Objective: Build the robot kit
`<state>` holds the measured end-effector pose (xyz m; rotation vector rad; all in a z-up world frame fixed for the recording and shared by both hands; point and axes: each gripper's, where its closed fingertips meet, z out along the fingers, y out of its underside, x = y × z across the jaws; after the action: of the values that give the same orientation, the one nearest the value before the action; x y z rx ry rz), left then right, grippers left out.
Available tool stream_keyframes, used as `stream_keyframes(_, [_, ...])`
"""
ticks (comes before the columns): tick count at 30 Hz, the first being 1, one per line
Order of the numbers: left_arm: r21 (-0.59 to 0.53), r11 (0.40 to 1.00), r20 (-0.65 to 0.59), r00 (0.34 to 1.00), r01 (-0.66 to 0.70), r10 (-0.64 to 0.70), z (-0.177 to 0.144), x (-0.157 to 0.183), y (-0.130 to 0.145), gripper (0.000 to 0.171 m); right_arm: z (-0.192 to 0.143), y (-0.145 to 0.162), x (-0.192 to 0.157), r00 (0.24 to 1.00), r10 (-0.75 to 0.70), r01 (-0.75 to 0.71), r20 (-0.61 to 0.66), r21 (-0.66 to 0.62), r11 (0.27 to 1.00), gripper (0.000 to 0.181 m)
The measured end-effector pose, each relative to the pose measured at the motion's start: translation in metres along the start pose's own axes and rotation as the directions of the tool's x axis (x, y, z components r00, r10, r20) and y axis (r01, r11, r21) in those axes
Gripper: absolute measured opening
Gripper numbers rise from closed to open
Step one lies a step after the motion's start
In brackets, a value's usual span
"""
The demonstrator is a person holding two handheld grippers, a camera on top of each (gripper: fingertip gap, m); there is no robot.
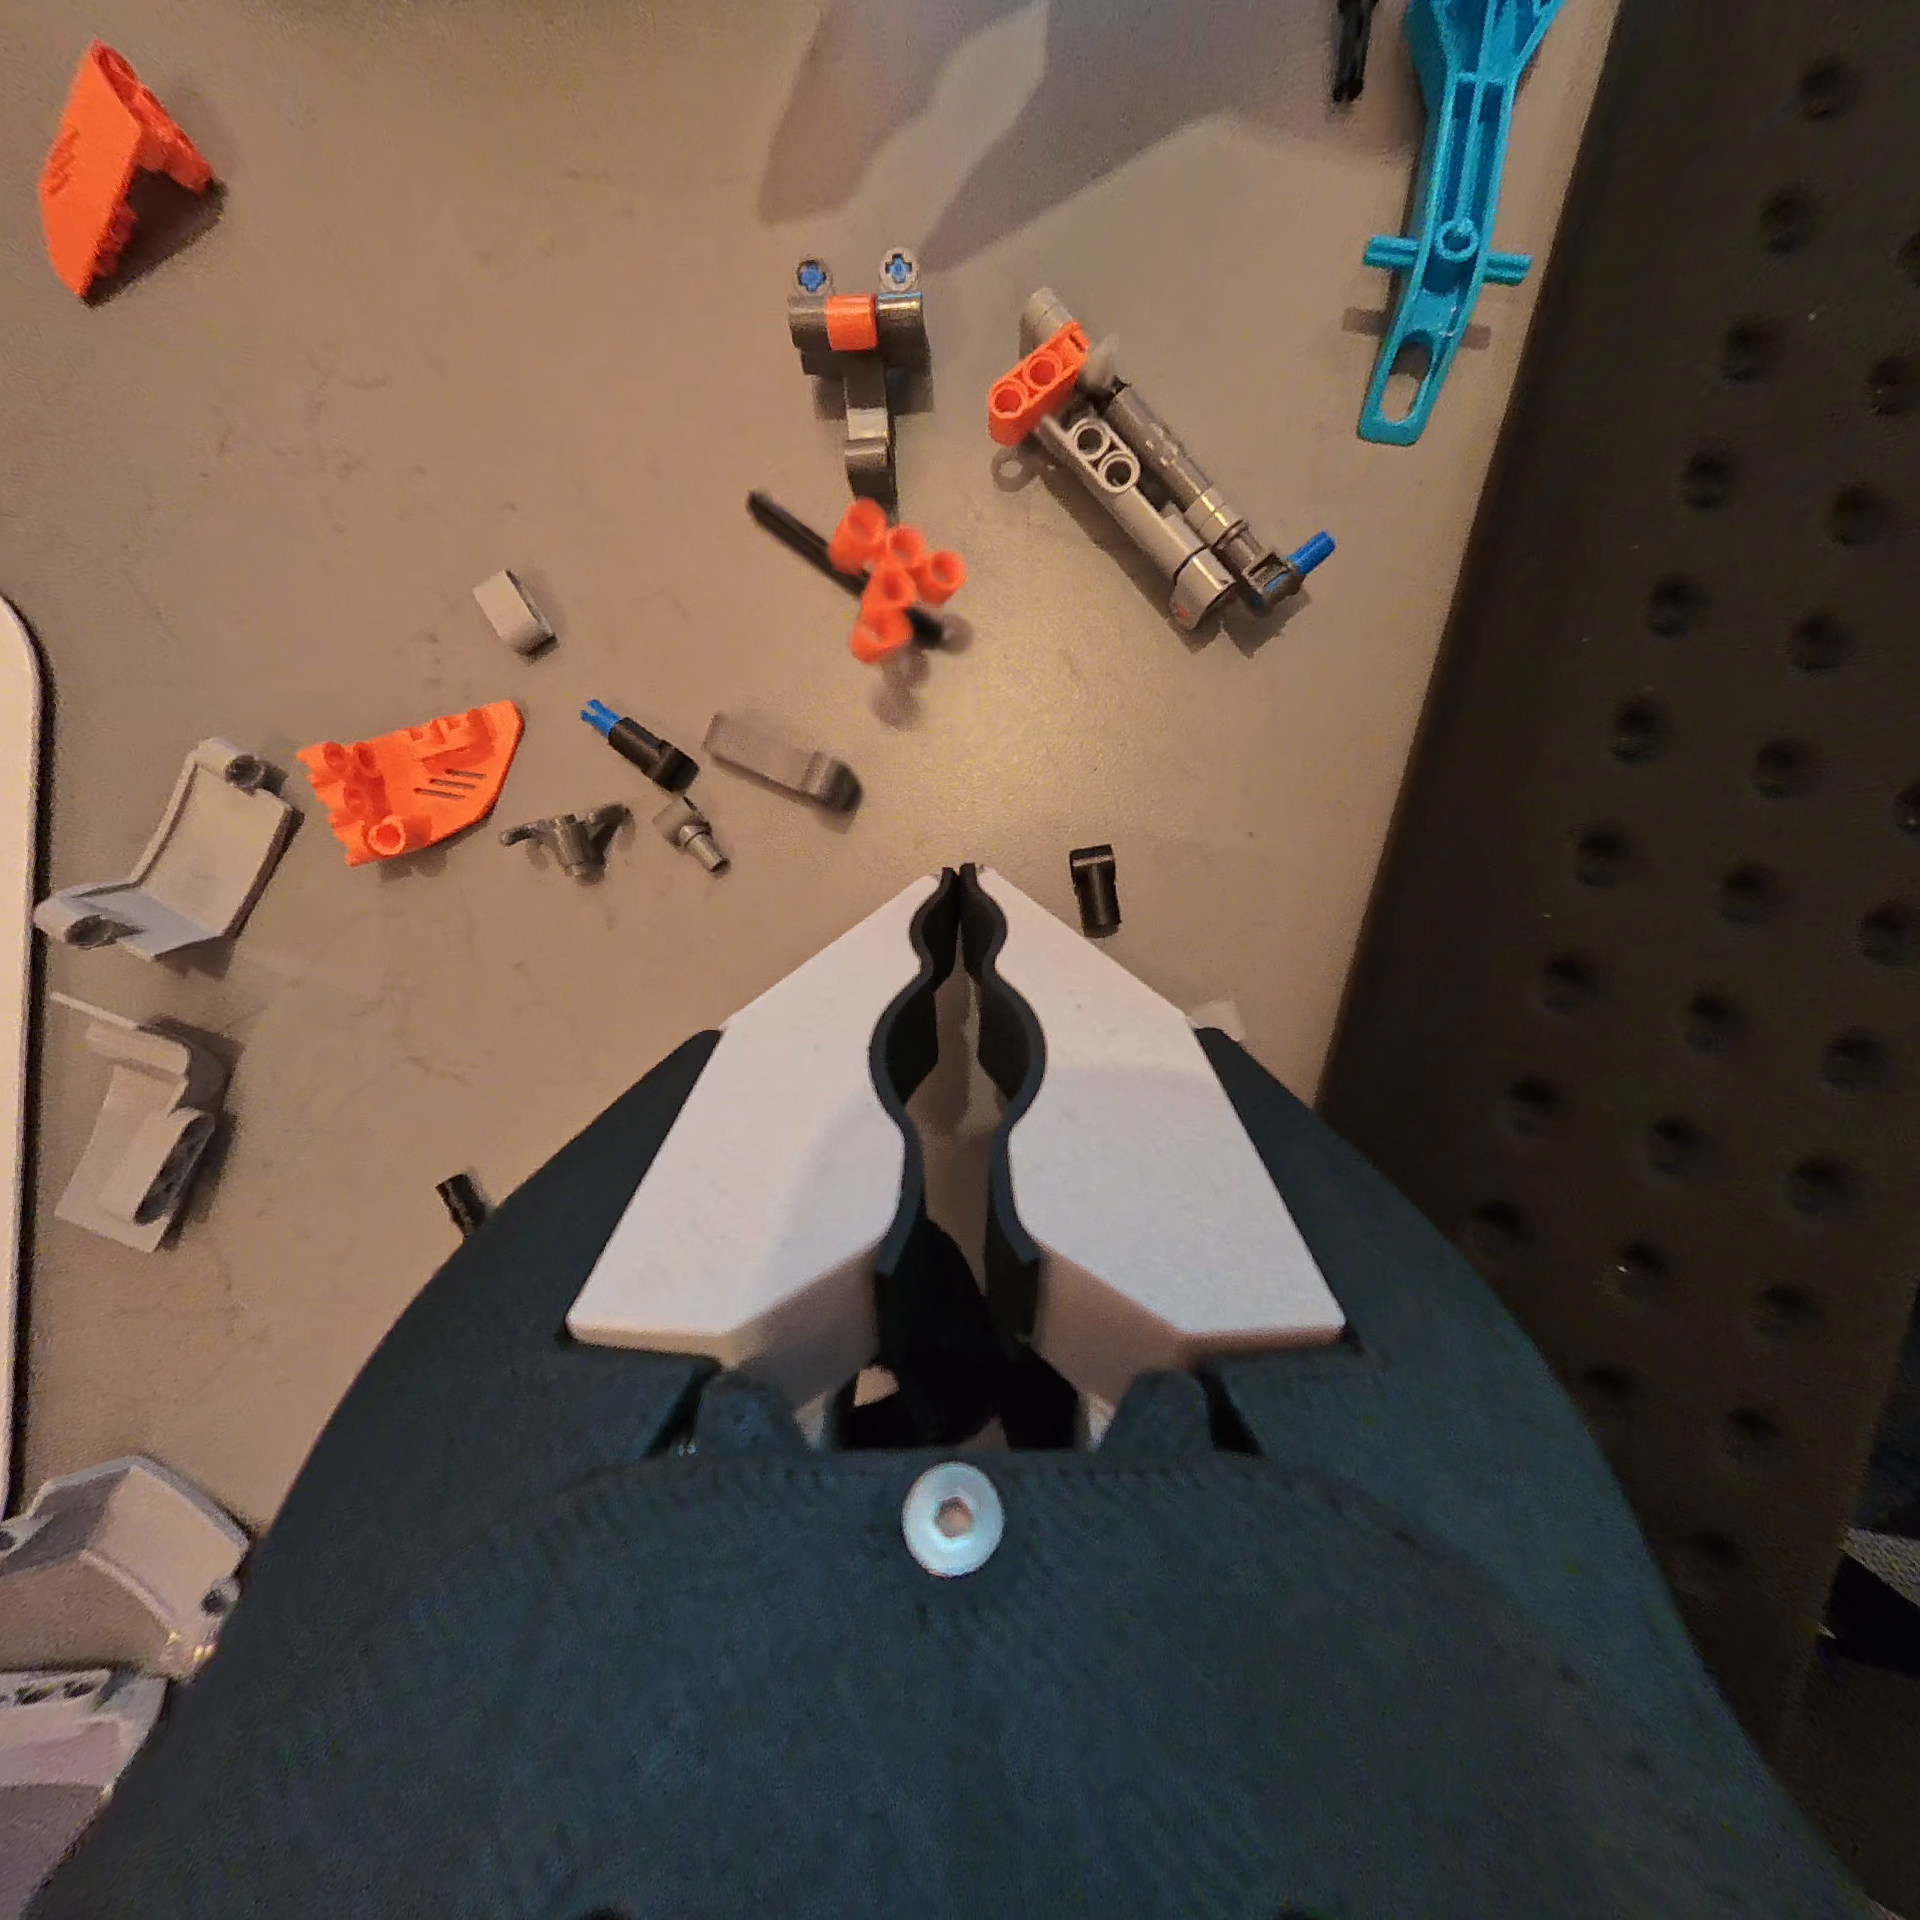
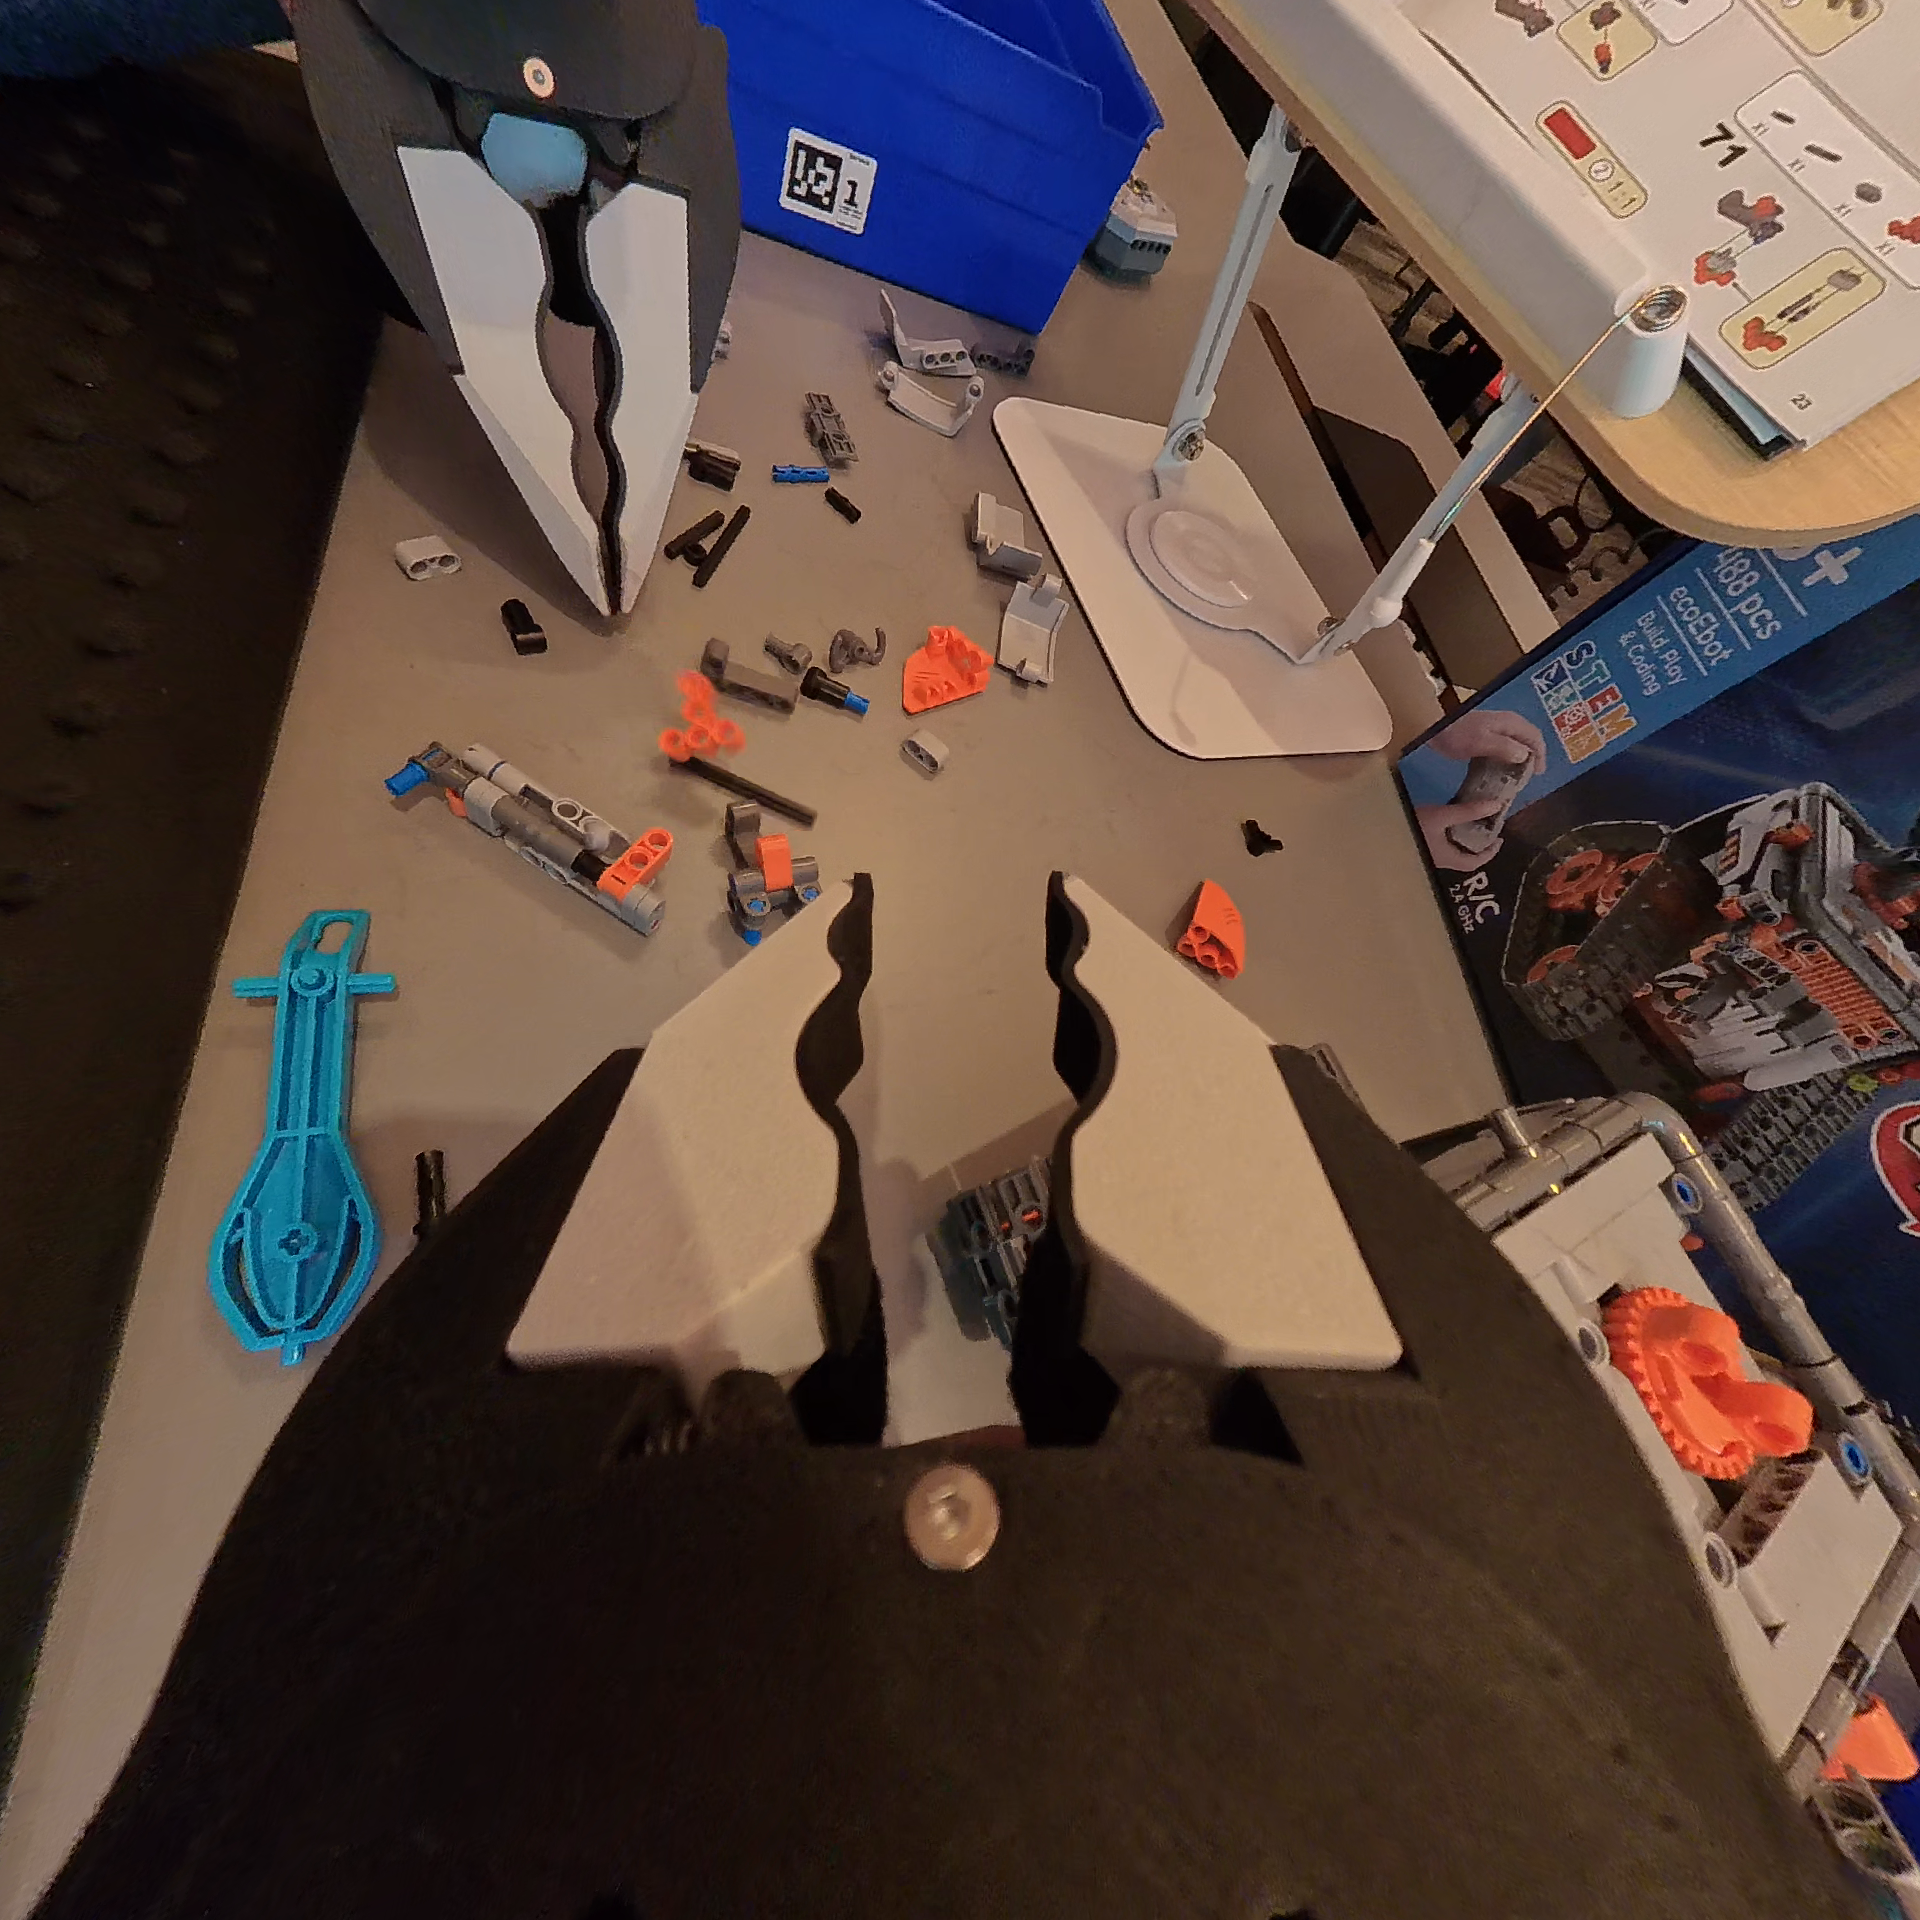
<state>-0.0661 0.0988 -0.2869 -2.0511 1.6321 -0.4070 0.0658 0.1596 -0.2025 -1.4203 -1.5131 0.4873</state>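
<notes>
With the left gripper [image 1: 961, 878] pressed together on nothing and the right gripper [image 2: 956, 883] spread empty, the small black plastic connector [image 1: 1094, 888] just beside the left tips could be knocked away.

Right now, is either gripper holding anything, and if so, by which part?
Nothing is held. The left gripper is shut on nothing, tips near a small black connector. The right gripper is open above the table.

A hobby building bench.
Loose toy construction parts [image 2: 727, 717] litter a grey table [image 2: 1039, 831], with a blue bin [image 2: 935, 125], instruction booklet [image 2: 1714, 156] and kit box [image 2: 1714, 831] at its edges.
</notes>
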Motion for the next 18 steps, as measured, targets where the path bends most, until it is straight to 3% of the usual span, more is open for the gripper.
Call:
stream_keyframes(6, [0.001, 1.000, 0.029, 1.000, 0.008, -0.008, -0.002, -0.009, -0.001, 0.000, -0.006, 0.001, 0.003, 1.000, 0.003, -0.003, -0.016, -0.005, 1.000, 0.031])
stream_keyframes(9, [0.054, 0.998, 0.081, 0.996, 0.025, -0.029, -0.009, -0.022, -0.010, 0.003, -0.011, 0.002, 0.006, 1.000, 0.012, -0.012, -0.029, -0.010, 1.000, 0.031])
stream_keyframes(18, [0.080, 0.994, 0.099, 0.993, -0.074, 0.066, -0.011, -0.022, -0.033, 0.015, -0.033, 0.014, -0.010, 0.997, 0.075, -0.073, 0.011, -0.102, 0.992, 0.030])
